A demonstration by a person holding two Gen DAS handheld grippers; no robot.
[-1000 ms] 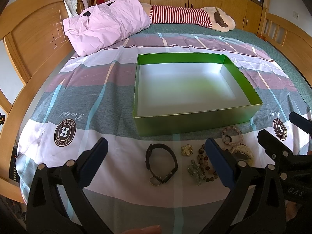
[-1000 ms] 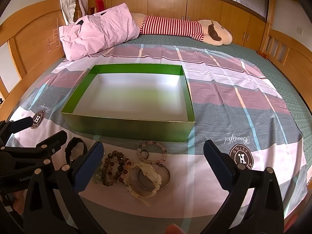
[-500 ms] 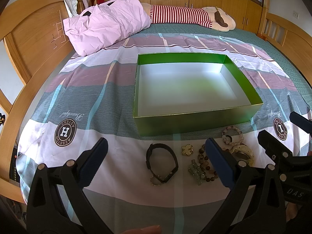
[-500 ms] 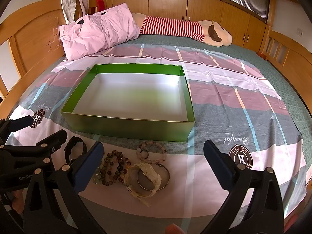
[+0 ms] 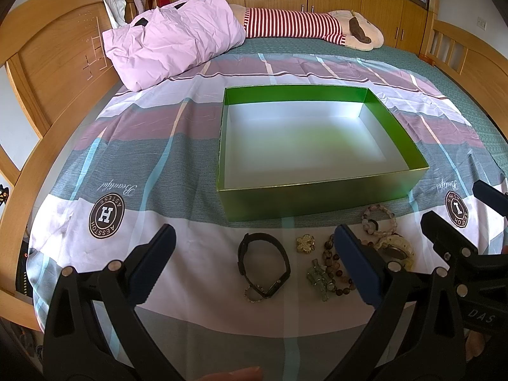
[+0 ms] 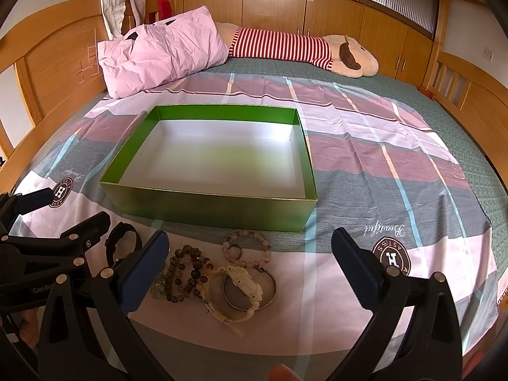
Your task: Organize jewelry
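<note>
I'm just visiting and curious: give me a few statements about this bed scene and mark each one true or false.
1. The green box has nothing in it. True.
2. The left claw is clamped on the black watch. False: both its fingers stand wide apart, above the watch and not touching it.
3. All the jewelry lies on the bedspread in front of the box. True.
4. The cream watch lies inside the box. False: it lies outside, overlapping a metal bangle.
5. The right claw is open. True.
</note>
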